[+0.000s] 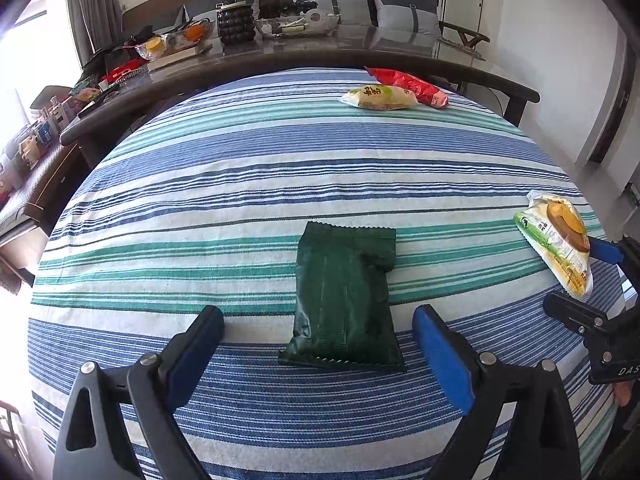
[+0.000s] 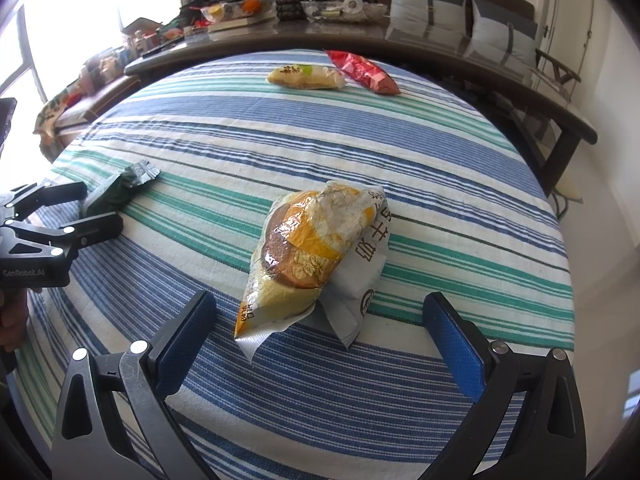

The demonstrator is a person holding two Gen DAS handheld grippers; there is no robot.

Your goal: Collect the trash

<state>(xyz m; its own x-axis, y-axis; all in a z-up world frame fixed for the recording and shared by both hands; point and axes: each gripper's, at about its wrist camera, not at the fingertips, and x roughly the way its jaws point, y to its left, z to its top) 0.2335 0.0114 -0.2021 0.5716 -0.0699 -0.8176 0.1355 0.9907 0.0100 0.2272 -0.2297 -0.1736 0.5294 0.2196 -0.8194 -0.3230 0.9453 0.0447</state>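
Left hand-held gripper (image 1: 318, 334): wide open, empty | dark green crinkled foil packet (image 1: 344, 300) between fingers | right hand-held gripper (image 2: 320, 324): wide open, empty, at yellow-white plastic snack wrapper (image 2: 316, 256) | advice: close across narrow width.

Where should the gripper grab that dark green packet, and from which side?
Grip the dark green packet across its middle, coming from the near end, where the open left gripper already straddles it. It lies flat on the striped cloth, long axis pointing away, so the fingers would likely close on its two long sides. The far end is creased, so it probably holds less firmly.
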